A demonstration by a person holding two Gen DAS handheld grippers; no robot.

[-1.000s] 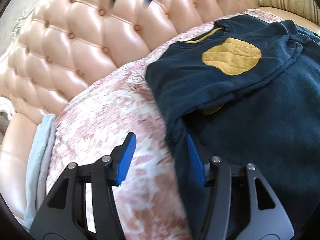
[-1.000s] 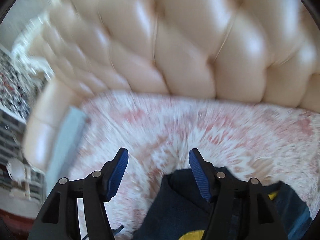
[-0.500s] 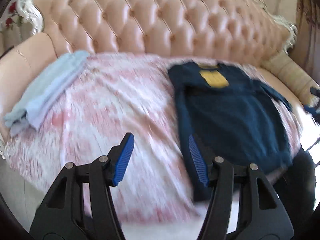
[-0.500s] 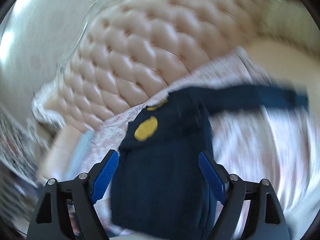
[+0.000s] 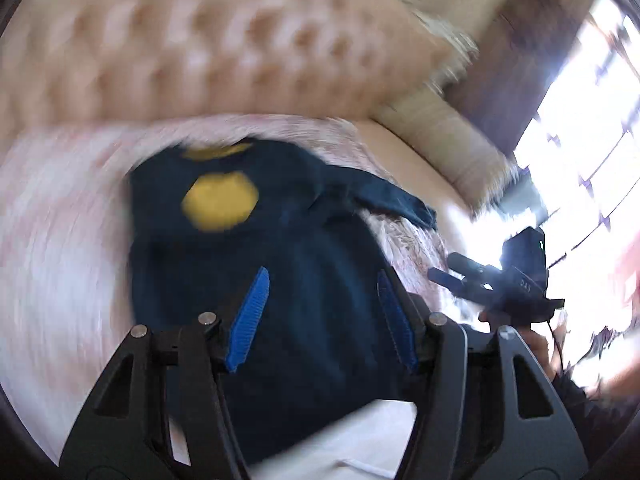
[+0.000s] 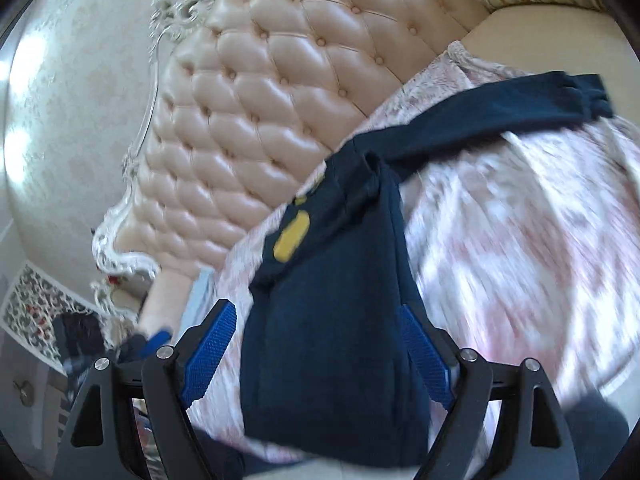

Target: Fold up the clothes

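The dark navy sweatshirt with a yellow patch (image 6: 332, 344) lies flat on the pink-and-white patterned throw (image 6: 520, 248) over the sofa seat, one long sleeve (image 6: 500, 116) stretched out to the far right. Both tongs hang above it with nothing in them: left gripper (image 5: 320, 312) spread wide over the body, right gripper (image 6: 316, 356) just as wide over the near hem. I'd call this the set-up for a fold. Next, the right one likely reaches for that sleeve cuff. The tufted peach leather sofa back (image 6: 280, 80) sits close behind. The left view is blurred.
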